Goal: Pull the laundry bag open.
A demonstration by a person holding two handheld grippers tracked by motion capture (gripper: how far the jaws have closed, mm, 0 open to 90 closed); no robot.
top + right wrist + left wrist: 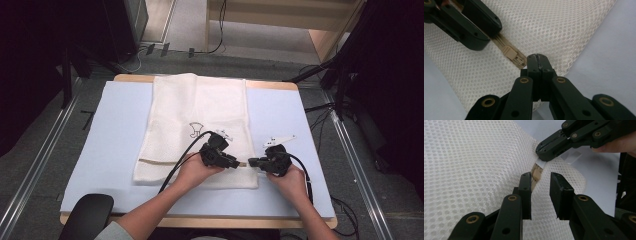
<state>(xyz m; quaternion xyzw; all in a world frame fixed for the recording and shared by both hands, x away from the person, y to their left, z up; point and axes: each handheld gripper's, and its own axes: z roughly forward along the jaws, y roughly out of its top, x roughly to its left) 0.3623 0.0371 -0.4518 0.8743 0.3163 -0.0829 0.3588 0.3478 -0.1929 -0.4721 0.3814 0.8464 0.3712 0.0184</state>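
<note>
Black left tongs [541, 191], part-open and gripping nothing, straddle the beige zipper slider [537, 173] on the white mesh bag [474, 170]; right tongs [538, 60] pinch its end tab.

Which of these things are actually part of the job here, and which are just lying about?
In the job:
- white mesh bag
- its beige zipper slider
- left gripper, jaws apart around the zipper
- right gripper, shut on the bag's edge by the zipper's end

Lying about:
- pale blue table mat
- black chair
- floor cables
</note>
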